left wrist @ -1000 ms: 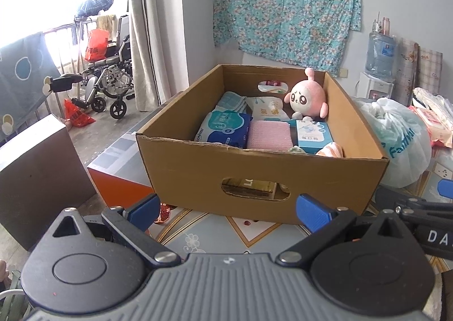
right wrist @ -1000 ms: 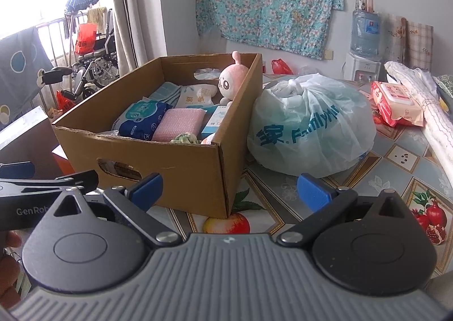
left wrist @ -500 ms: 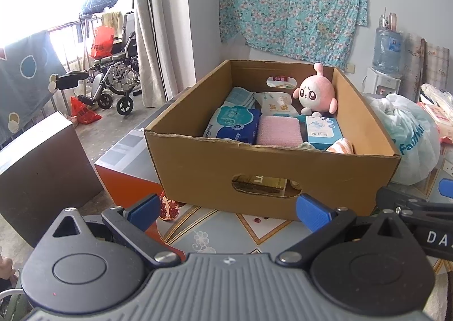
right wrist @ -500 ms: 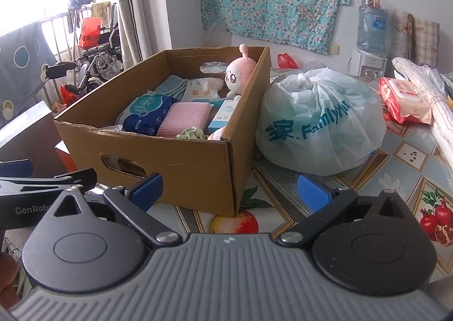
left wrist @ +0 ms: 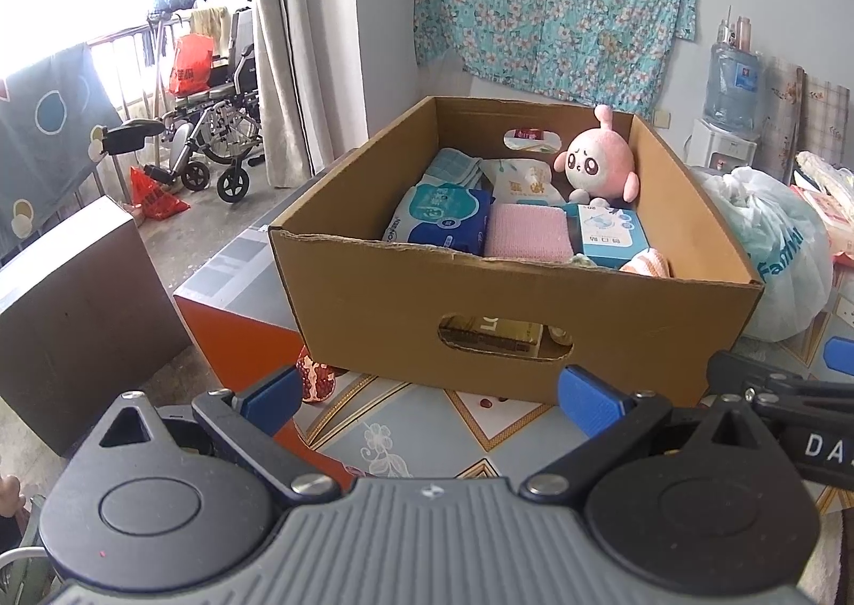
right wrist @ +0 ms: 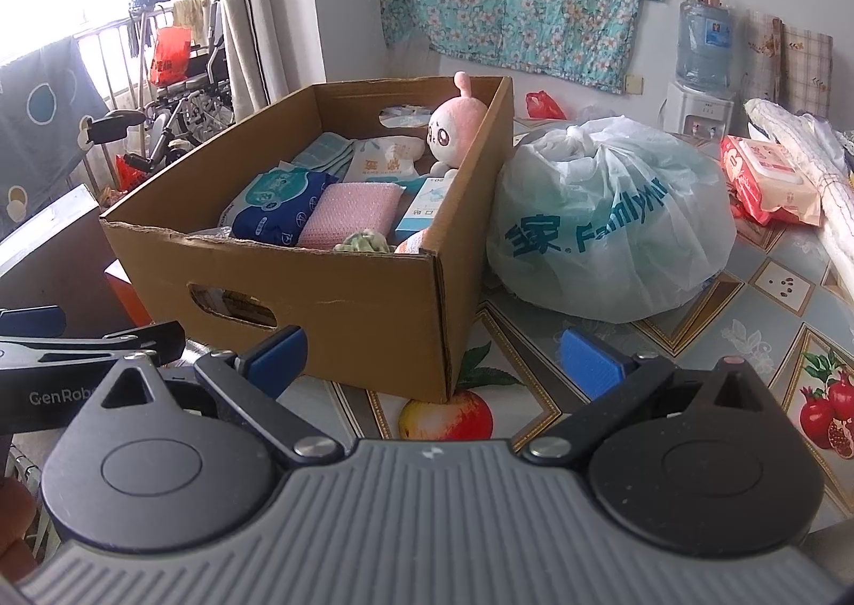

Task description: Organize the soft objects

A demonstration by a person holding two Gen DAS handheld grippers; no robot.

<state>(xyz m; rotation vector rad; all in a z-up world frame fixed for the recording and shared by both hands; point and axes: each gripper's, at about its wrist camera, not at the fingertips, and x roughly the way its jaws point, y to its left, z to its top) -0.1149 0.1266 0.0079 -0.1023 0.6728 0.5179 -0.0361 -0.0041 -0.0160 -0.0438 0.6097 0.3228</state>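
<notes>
Soft stuff like the pink round plush toy (left wrist: 599,166) sits packed in the brown cardboard box (left wrist: 512,322) on the table, both claws, left gripper (left wrist: 427,399) and right gripper (right wrist: 432,356), hang wide and empty nearby, so a careless reach might snag that torn near rim.

Pink plush toy (left wrist: 598,166) (brown box (left wrist: 512,306))

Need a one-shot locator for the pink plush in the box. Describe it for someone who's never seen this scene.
Find the open cardboard box on the patterned table, beside the knotted white plastic bag. Look in its far right corner, behind the light blue carton. The pink plush sits upright there: the only round thing with a face and a single antenna; its neighbours are flat packs.
</notes>
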